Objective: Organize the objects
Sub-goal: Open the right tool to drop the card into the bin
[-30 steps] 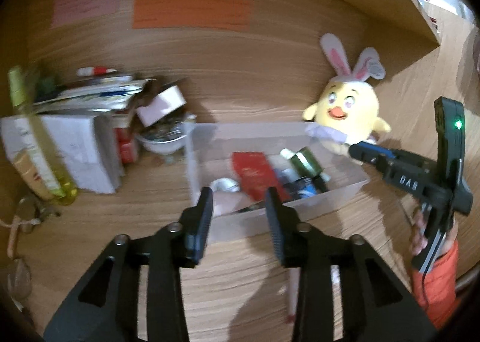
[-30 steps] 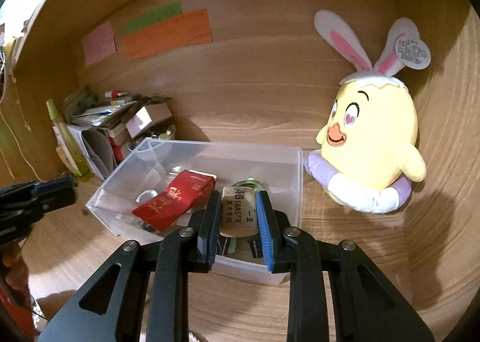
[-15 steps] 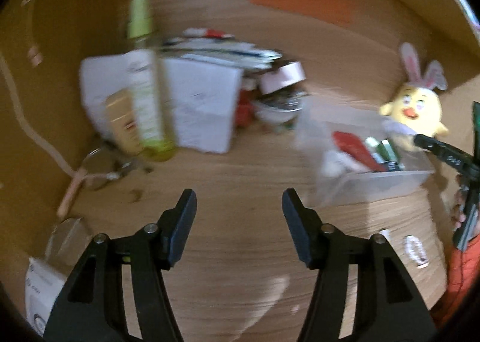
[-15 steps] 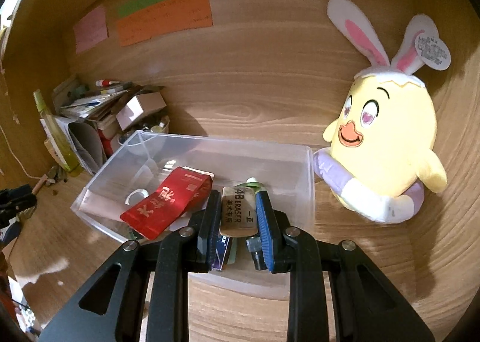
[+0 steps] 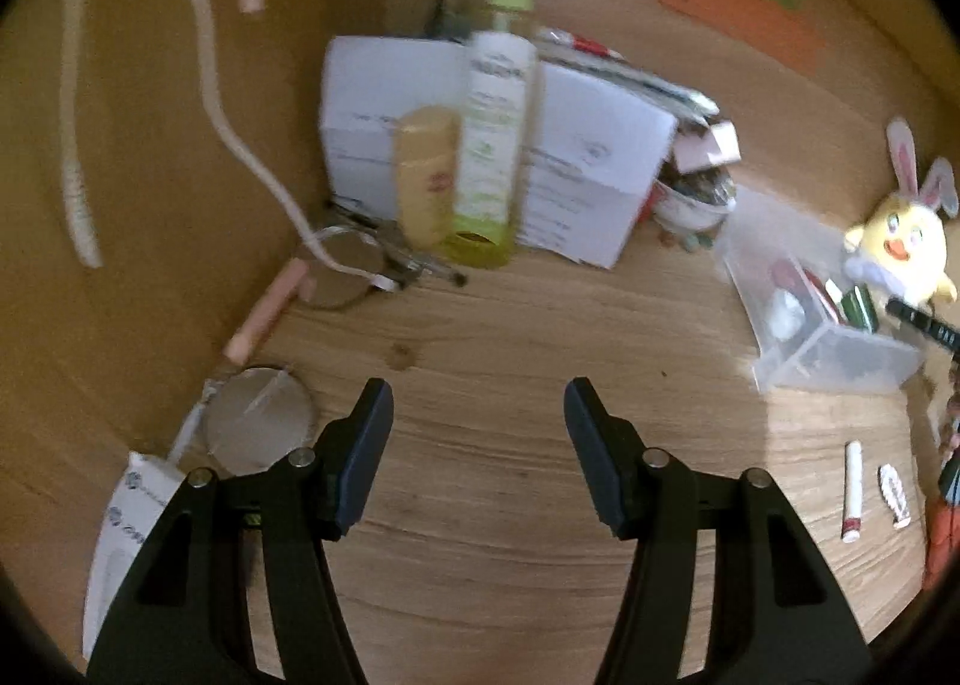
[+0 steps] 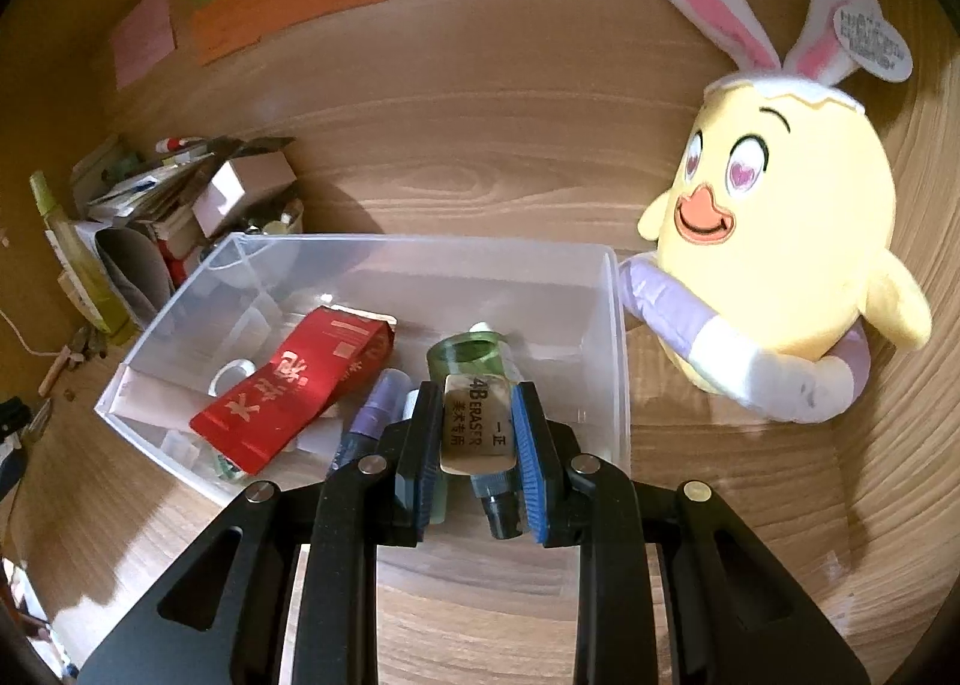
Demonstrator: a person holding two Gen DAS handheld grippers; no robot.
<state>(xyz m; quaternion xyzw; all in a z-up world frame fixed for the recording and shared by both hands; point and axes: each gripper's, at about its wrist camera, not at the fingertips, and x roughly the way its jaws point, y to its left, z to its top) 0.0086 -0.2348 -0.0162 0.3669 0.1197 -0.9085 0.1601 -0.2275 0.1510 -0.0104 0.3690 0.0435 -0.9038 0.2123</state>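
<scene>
My right gripper is shut on a beige 4B eraser and holds it over the near right part of a clear plastic bin. Inside the bin lie a red packet, a green-capped bottle, a purple tube and a roll of tape. My left gripper hangs open over bare wooden desk with nothing between its fingers. The same bin shows far right in the left wrist view. A white lip-balm stick and a small hair clip lie on the desk at right.
A yellow bunny-eared plush sits against the bin's right side. At the back left stand a green spray bottle, a yellow bottle and white boxes. Round mirrors, a white cable and a white packet crowd the left corner.
My left gripper swung left, away from the bin toward the left corner, and its jaws spread wider. My right gripper, still shut on the eraser, sank slightly closer over the bin.
</scene>
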